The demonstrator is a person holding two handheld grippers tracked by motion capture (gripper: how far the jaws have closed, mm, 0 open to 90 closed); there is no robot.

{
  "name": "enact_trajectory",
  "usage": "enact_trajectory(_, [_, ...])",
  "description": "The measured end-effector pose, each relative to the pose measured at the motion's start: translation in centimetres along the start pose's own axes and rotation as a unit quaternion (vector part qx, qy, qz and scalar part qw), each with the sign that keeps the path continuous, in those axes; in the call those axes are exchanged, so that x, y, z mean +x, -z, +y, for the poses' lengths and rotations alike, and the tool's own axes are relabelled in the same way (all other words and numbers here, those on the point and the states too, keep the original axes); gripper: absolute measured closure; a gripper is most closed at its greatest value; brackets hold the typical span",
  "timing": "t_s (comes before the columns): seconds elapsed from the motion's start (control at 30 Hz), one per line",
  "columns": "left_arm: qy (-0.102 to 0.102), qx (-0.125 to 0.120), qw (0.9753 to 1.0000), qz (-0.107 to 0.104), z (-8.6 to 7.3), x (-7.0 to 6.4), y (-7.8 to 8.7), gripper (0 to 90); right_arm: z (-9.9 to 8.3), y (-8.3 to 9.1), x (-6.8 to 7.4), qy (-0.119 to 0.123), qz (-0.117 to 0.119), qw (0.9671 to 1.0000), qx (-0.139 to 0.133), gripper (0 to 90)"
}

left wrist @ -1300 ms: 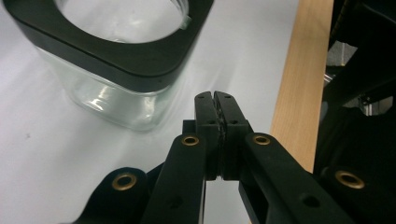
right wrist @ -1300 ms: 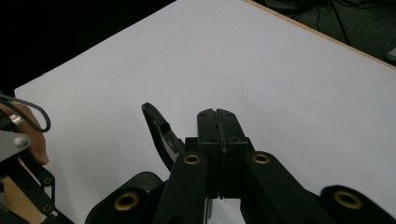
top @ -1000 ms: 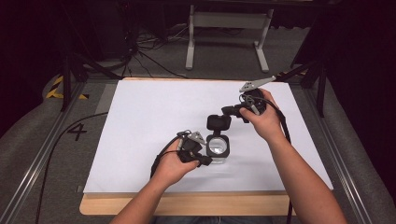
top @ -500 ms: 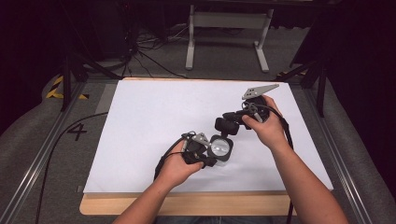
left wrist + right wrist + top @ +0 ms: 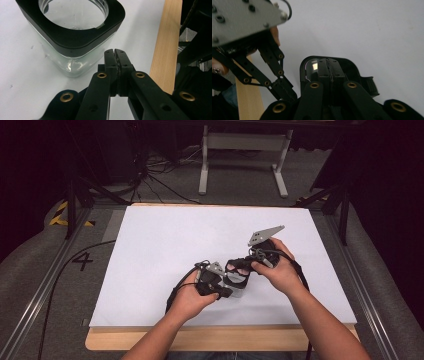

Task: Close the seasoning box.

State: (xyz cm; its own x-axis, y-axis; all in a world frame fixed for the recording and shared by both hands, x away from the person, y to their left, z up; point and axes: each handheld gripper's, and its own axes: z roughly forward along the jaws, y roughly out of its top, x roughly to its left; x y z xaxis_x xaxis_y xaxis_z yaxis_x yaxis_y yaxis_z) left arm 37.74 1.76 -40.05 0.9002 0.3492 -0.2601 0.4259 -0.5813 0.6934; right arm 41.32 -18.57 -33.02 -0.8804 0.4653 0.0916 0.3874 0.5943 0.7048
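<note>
High view: a glass jar (image 5: 239, 284) with a black square collar stands near the front edge of the white bench (image 5: 165, 245), between both hands. Left gripper (image 5: 115, 53) sits just beside the jar's corner, its fingers pressed together and holding nothing. Right gripper (image 5: 328, 62) has its fingers clamped shut on a black lid (image 5: 352, 68), held above the bench near the jar. Judgement: the lid is being brought to the open jar mouth. Next move calls for squaring the lid with the collar and lowering it, with the jar steadied.
</note>
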Motion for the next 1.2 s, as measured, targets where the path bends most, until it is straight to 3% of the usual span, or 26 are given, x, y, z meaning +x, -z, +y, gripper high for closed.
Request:
enact_trajectory(0.2, [0.004, -0.001, 1.0000, 0.006, -0.2, 0.4, 0.6, 89.5, -1.1, -1.5, 0.4, 0.006, -0.004, 0.9994, 0.033, 90.0])
enact_trajectory(0.37, [0.014, -0.010, 0.9997, 0.017, -0.4, 0.9, 1.5, 89.7, -1.5, -1.3, 0.6, 0.004, -0.004, 0.9997, 0.022, 90.0])
enact_trajectory(0.53, [0.028, -0.024, 0.9986, 0.040, -0.7, 2.0, 2.4, 89.7, -2.0, 0.0, 0.5, -0.004, -0.010, 0.9999, -0.005, 90.0])
enact_trajectory(0.7, [0.031, -0.032, 0.9972, 0.060, -1.0, 3.0, 1.4, 89.0, -3.7, 2.6, 0.0, -0.023, -0.033, 0.9985, -0.035, 90.0])
enact_trajectory(0.9, [0.022, -0.022, 0.9977, 0.061, -1.2, 3.1, 0.7, 89.7, -5.9, 4.9, -1.2, -0.060, -0.046, 0.9950, -0.065, 90.0])
enact_trajectory(1.03, [0.010, -0.014, 0.9990, 0.042, -1.2, 2.3, 0.6, 89.8, -7.7, 6.2, -2.7, -0.090, -0.068, 0.9916, -0.064, 90.0])
enact_trajectory(1.1, [0.005, -0.011, 0.9993, 0.036, -1.2, 1.9, 0.5, 89.8, -7.9, 6.3, -2.9, -0.094, -0.071, 0.9911, -0.063, 90.0])
enact_trajectory(1.2, [-0.001, 0.004, 0.9991, 0.041, -1.2, 1.5, 0.5, 86.4, -8.9, 6.9, -3.7, -0.105, -0.088, 0.9887, -0.061, 90.0])
